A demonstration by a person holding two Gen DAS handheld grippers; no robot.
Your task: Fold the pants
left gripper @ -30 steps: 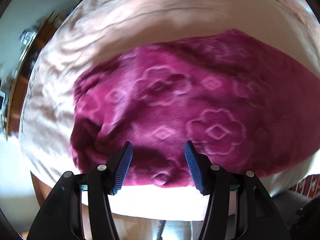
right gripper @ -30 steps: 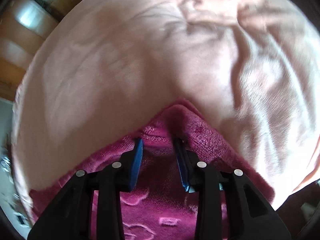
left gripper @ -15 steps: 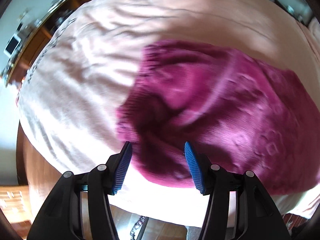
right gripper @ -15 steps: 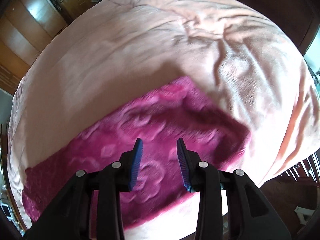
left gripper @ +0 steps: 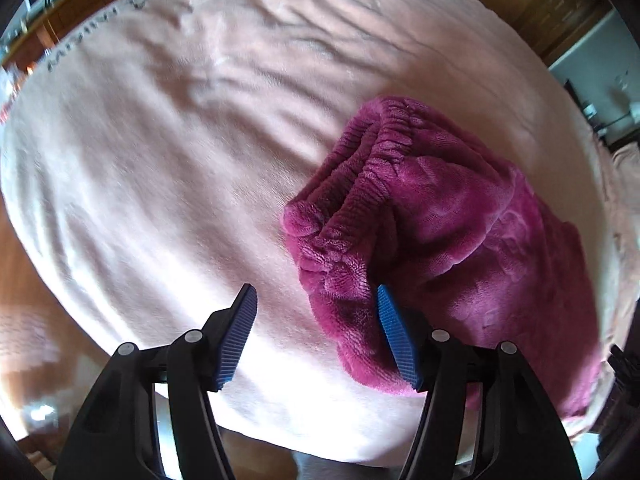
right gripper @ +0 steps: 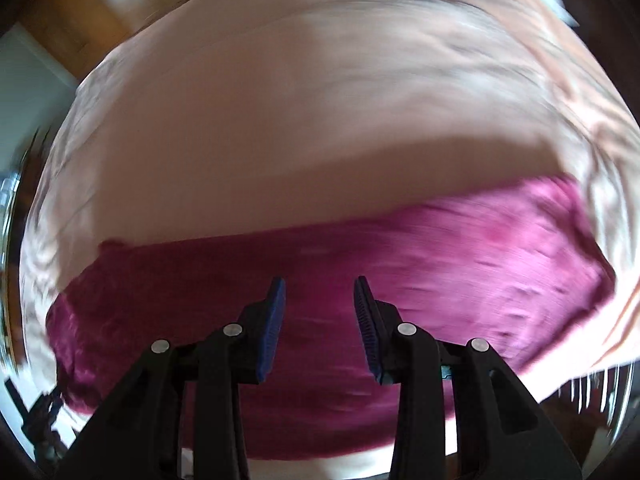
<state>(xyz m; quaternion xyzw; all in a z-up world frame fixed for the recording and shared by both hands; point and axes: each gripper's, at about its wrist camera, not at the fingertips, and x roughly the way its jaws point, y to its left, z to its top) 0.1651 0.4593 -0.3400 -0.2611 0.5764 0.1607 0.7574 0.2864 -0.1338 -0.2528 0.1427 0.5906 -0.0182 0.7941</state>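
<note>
The magenta fleece pants (left gripper: 460, 240) lie on a pale pink bedspread (left gripper: 180, 160). In the left wrist view the gathered elastic waistband (left gripper: 360, 184) faces me, bunched up at the pants' left end. My left gripper (left gripper: 314, 300) is open and empty, hovering over the waistband's near corner, its right finger against the fabric edge. In the right wrist view the pants (right gripper: 400, 280) stretch as a long band across the bed. My right gripper (right gripper: 319, 286) is open and empty above their middle. This view is motion blurred.
The bedspread (right gripper: 280, 140) covers the bed around the pants. Wooden furniture (left gripper: 72, 4) stands beyond the bed's far left edge. A wooden floor (left gripper: 24, 280) shows past the bed's left side, and a doorway area (left gripper: 592, 80) at the far right.
My right gripper has let go of the pants, opened and drawn back over their middle. My left gripper has swung left to the waistband end, staying open.
</note>
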